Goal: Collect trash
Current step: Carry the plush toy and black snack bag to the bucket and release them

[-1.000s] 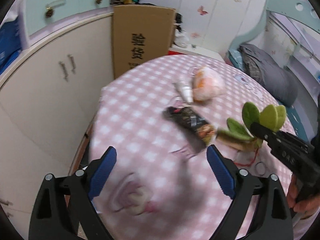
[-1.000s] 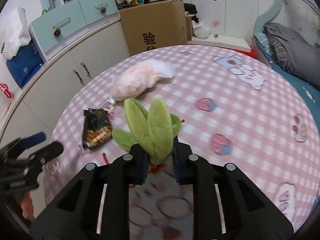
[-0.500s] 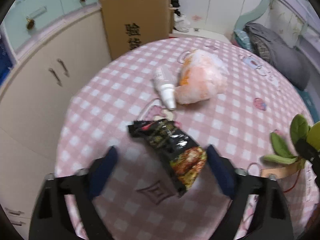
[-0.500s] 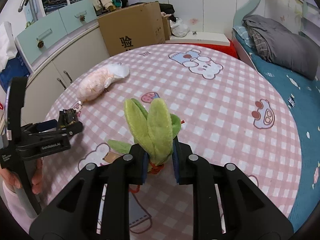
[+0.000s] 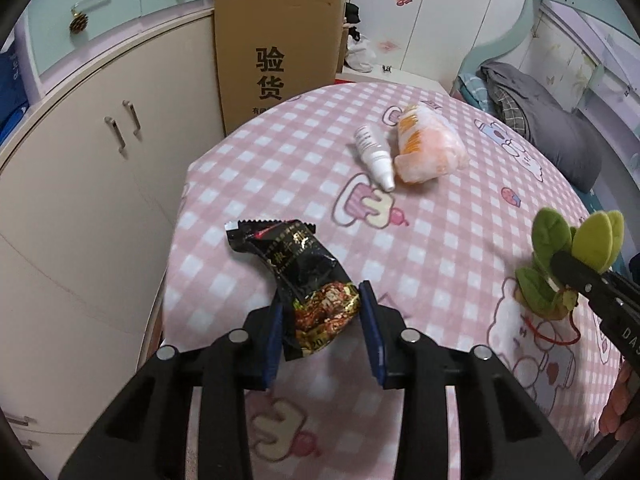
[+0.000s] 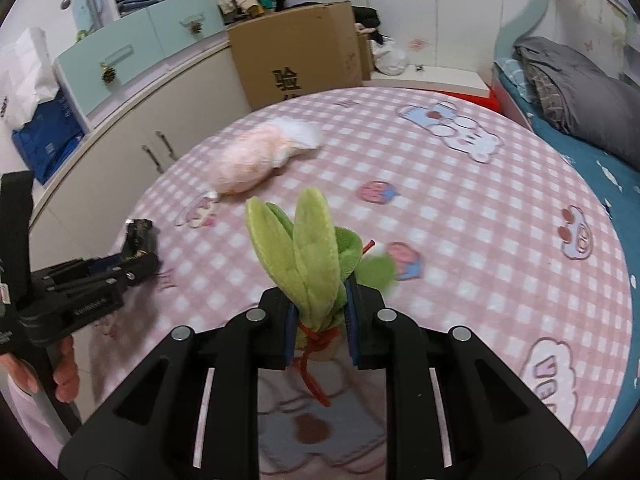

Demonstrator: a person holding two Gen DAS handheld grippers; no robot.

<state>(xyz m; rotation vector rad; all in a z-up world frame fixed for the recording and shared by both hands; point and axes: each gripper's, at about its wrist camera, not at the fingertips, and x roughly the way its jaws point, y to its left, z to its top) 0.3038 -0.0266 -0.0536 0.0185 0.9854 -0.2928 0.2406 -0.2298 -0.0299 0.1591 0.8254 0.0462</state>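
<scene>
A black snack wrapper [image 5: 296,276] lies on the pink checked table [image 5: 440,248] near its left edge. My left gripper [image 5: 322,330] has closed around the wrapper's near end, with a blue pad on each side of it. The wrapper also shows in the right wrist view [image 6: 138,236]. My right gripper [image 6: 318,334] is shut on a green plush leaf toy [image 6: 304,256] with a red string and holds it above the table; the toy also shows in the left wrist view [image 5: 568,256]. A white bottle [image 5: 374,156] and an orange-white plastic bag [image 5: 428,148] lie farther back.
A cardboard box [image 5: 280,52] stands behind the table beside cream cupboards [image 5: 80,168]. A bed with a grey pillow [image 5: 548,128] is at the right. The table edge drops off just left of the wrapper.
My left gripper moved forward to the black wrapper and its jaws closed in around it. My right gripper kept hold of the green toy and shifted over the table.
</scene>
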